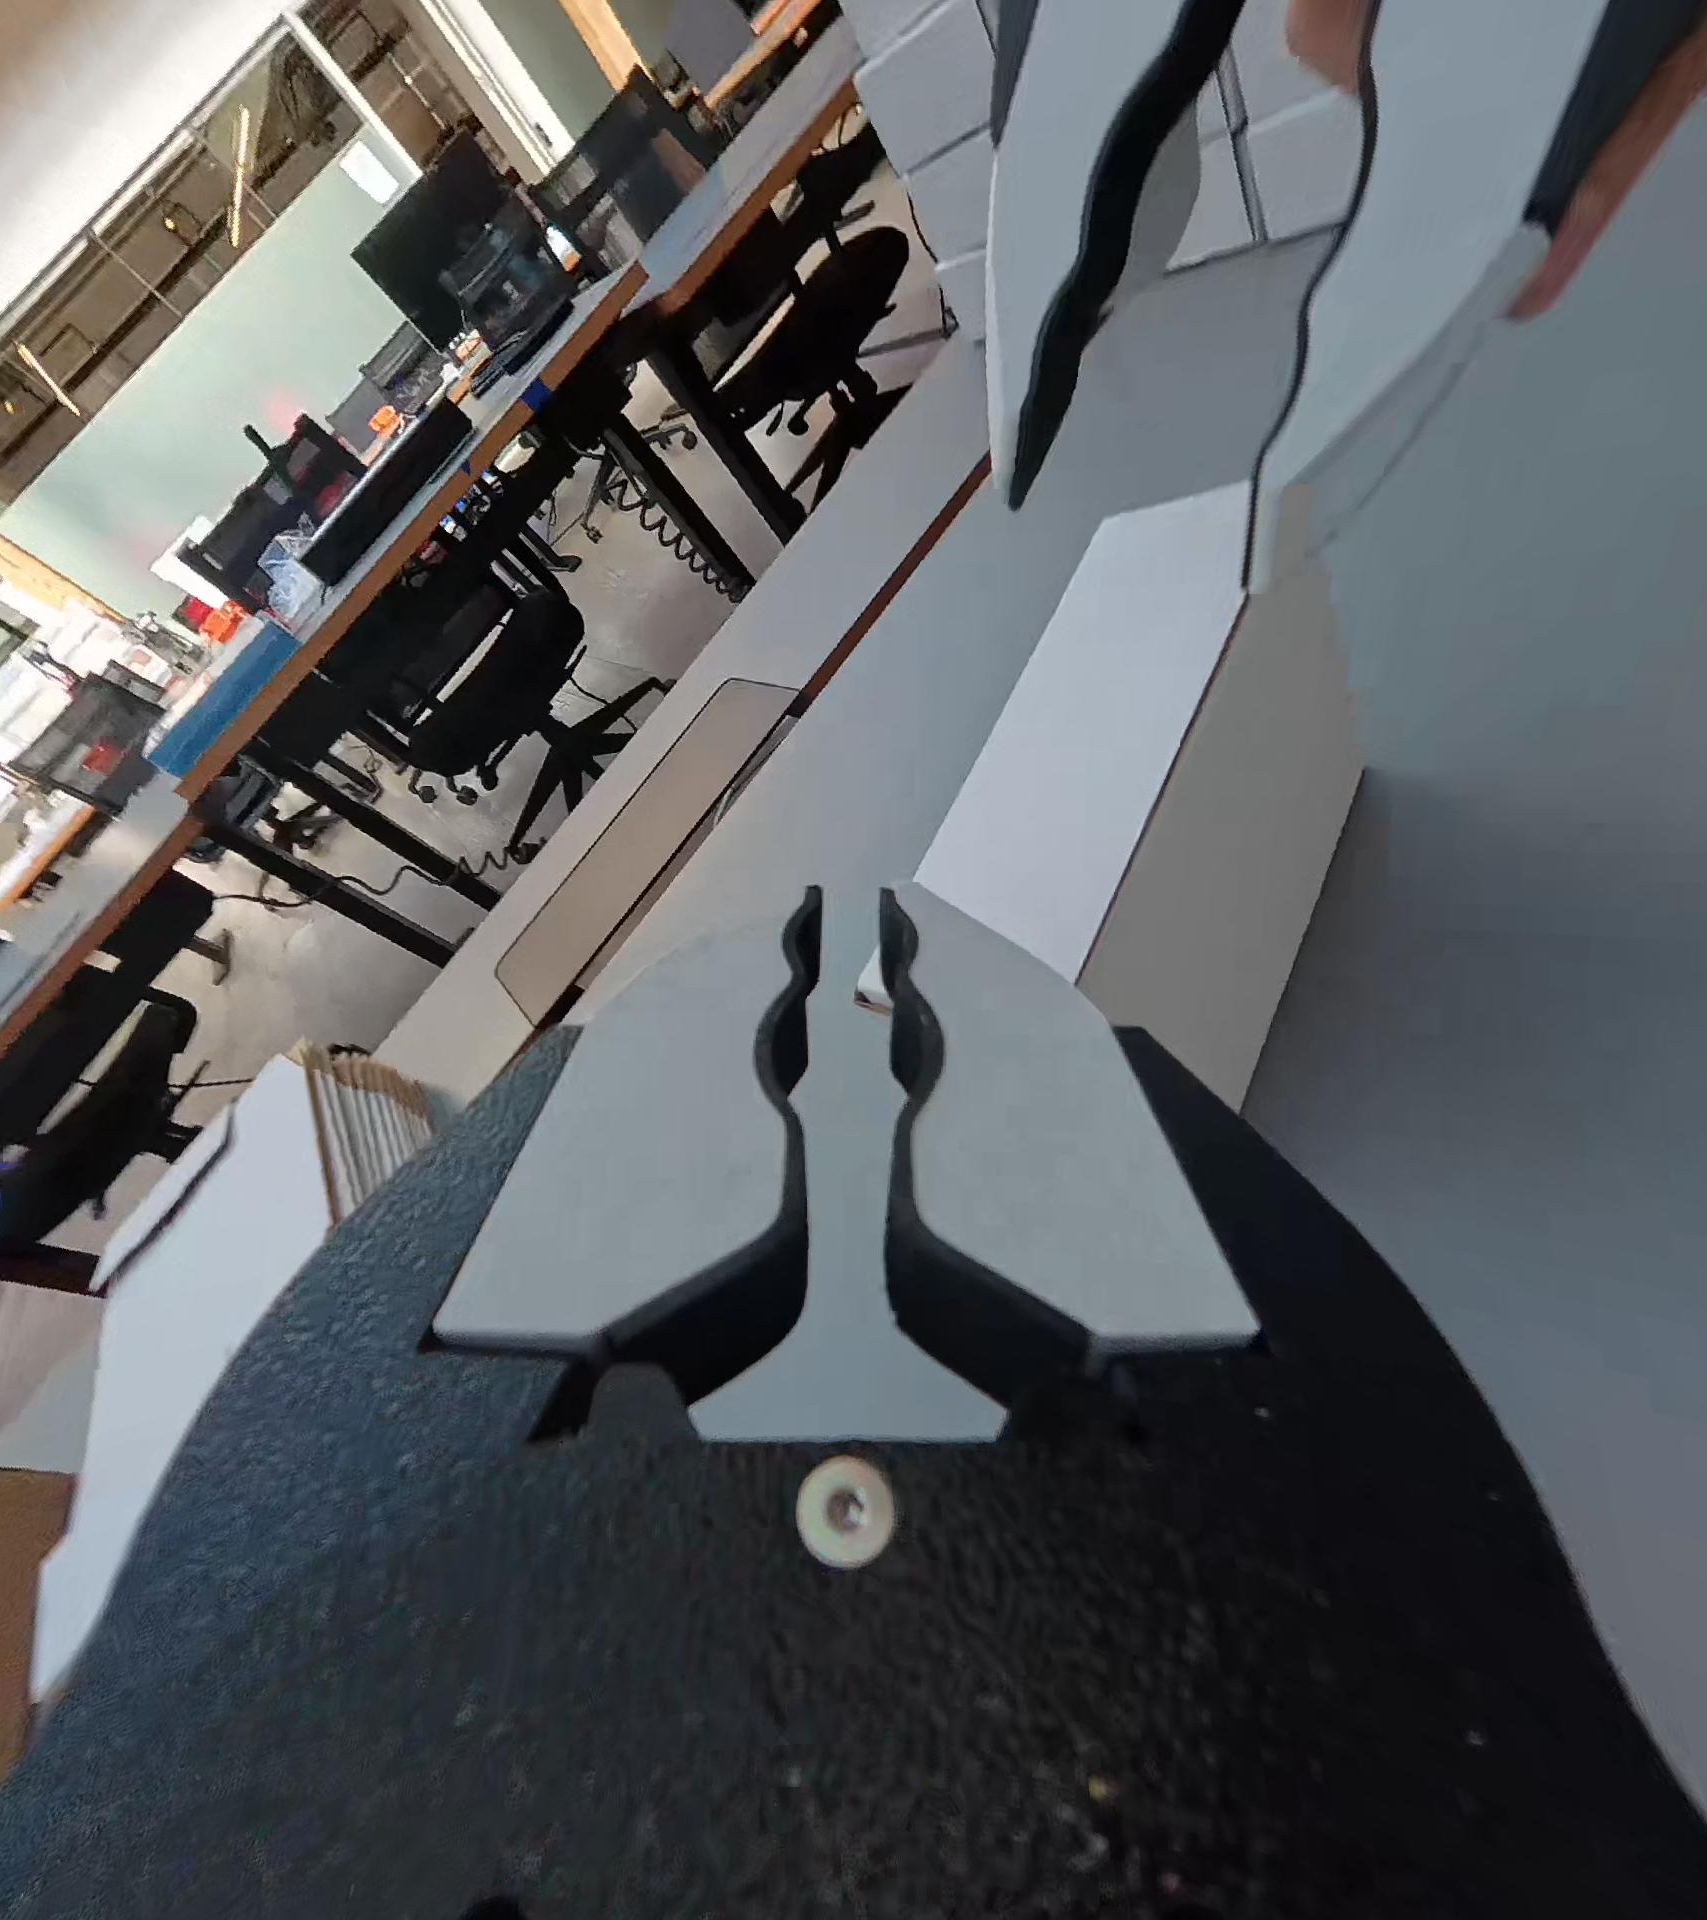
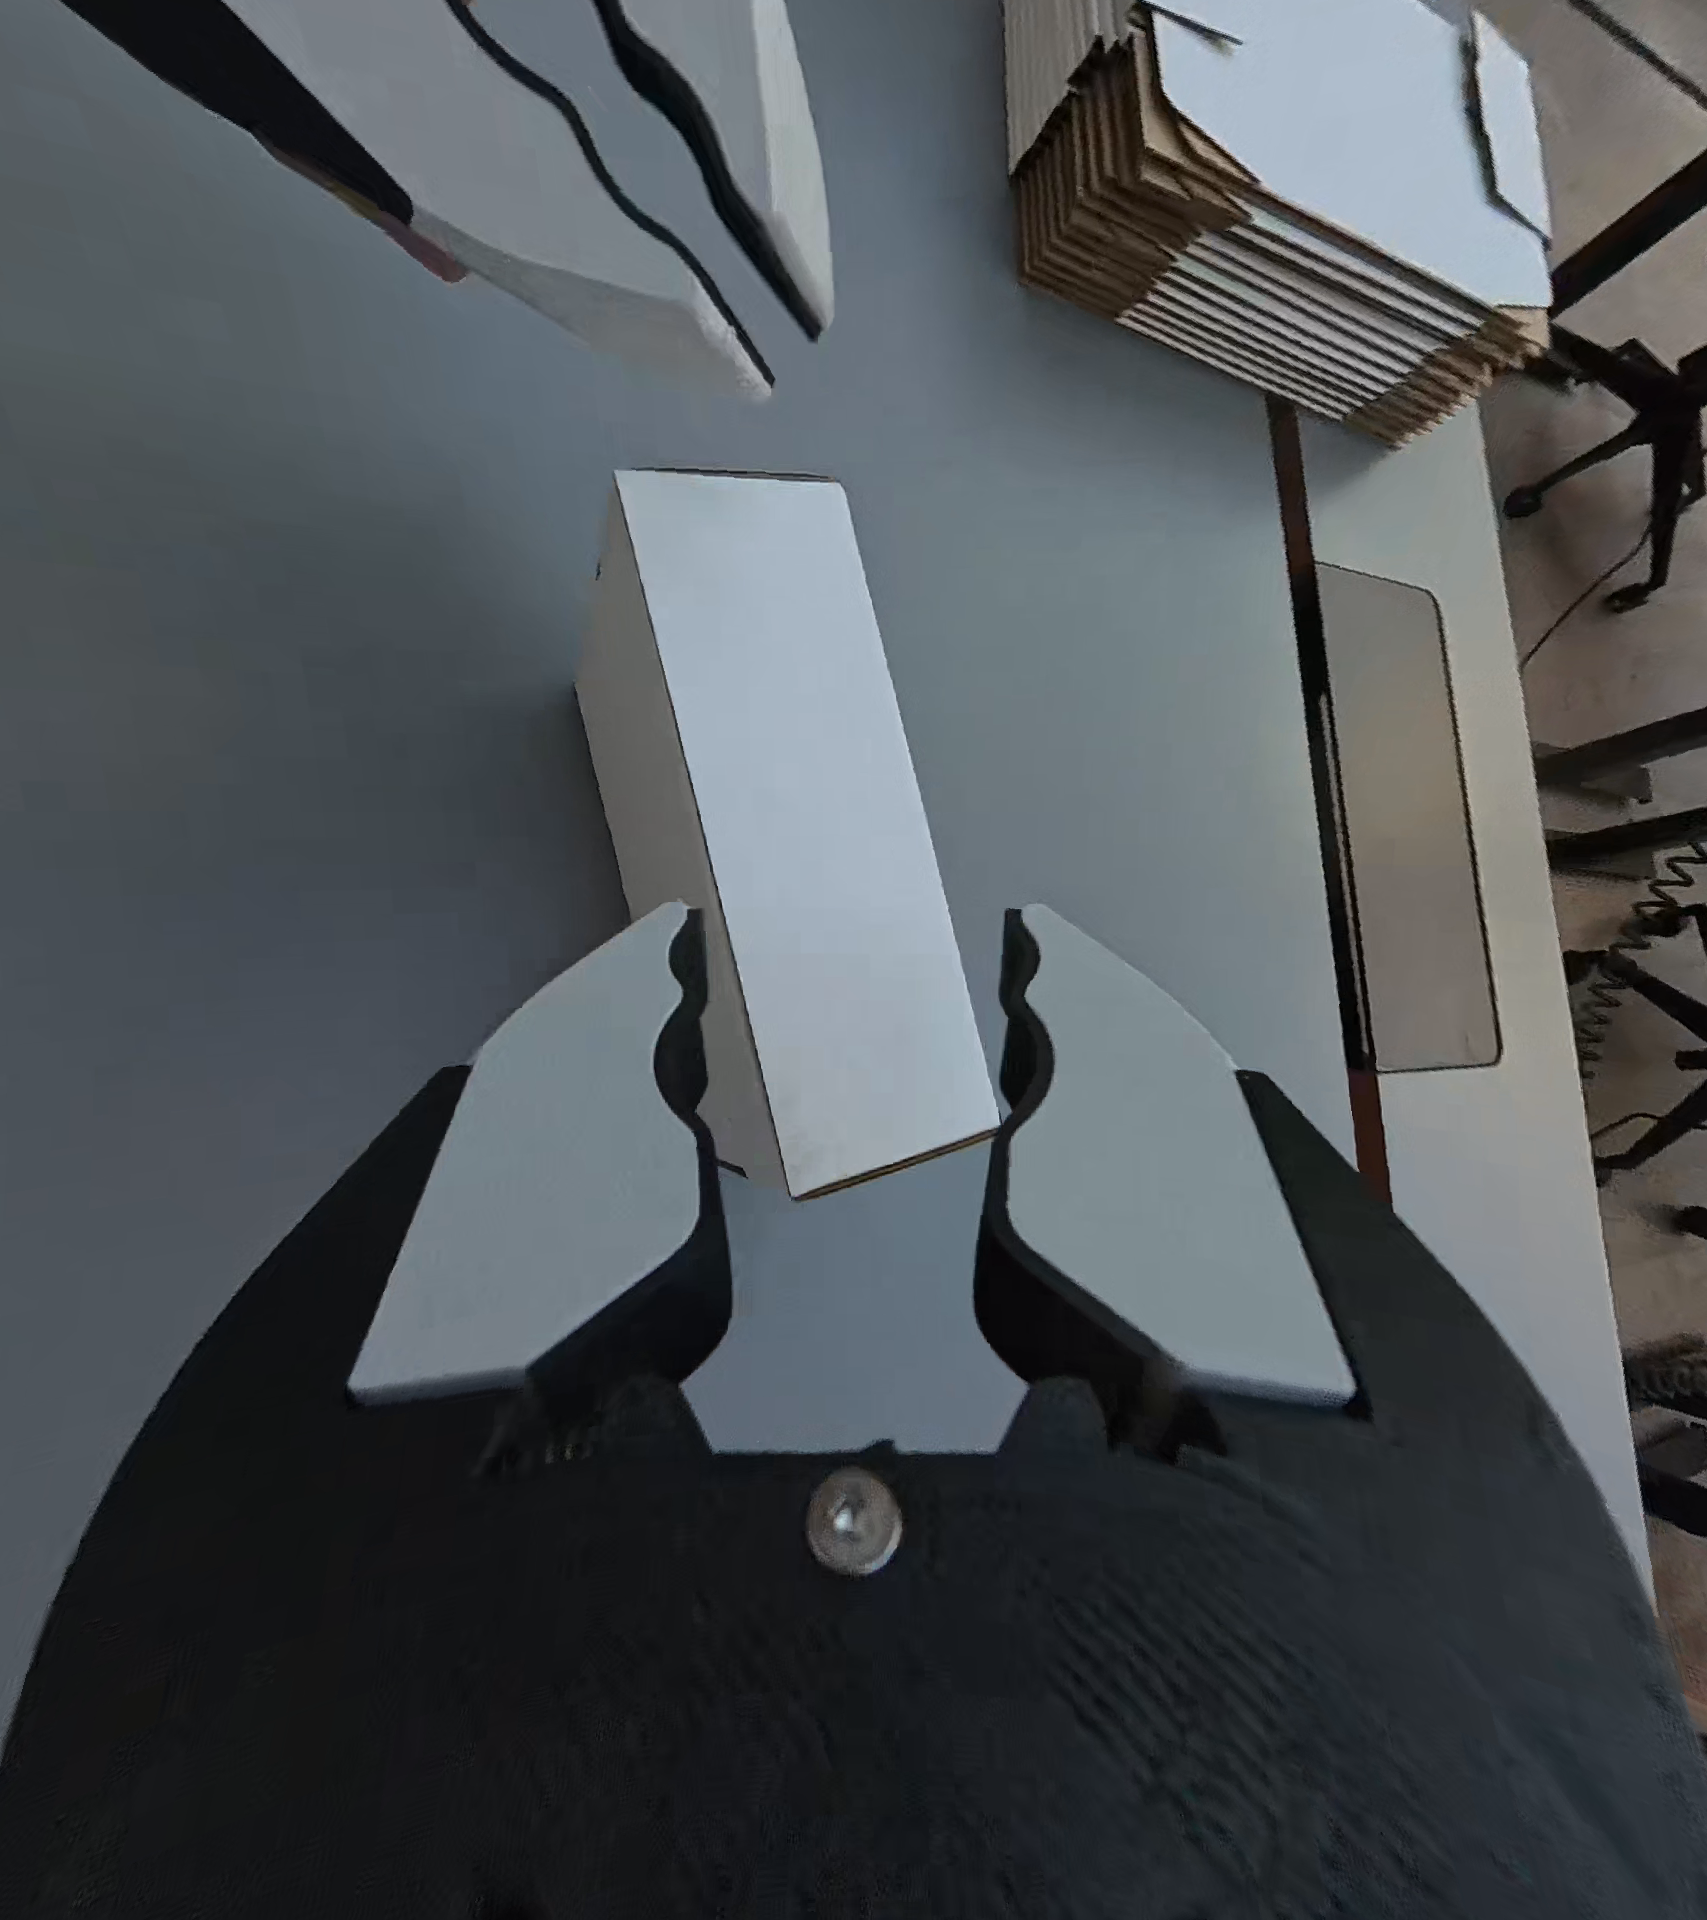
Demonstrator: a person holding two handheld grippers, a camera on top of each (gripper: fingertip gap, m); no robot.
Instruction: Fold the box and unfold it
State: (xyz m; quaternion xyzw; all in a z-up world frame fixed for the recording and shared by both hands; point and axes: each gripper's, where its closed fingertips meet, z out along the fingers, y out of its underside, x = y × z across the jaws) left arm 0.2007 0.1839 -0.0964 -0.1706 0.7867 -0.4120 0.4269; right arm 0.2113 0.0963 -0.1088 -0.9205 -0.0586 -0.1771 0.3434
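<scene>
Folded white box [image 2: 776, 810] stands mid-worktop [image 2: 205, 727]; right tool [image 2: 849, 935] spread wide, straddling its near end, apparently for grasping; left tool [image 1: 847, 909] nearly closed, empty

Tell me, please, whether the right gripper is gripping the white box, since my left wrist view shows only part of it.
Observer: No. The right gripper is open, with one finger on either side of one end of the box.
Operator: Is any flap raised?
Observer: None that I can see. The whole top panel lies flat and closed.
Operator: What is the ridged thing at my lower left?
Observer: A stack of flat cardboard blanks with a white sheet on top, lying apart from the box.
</scene>
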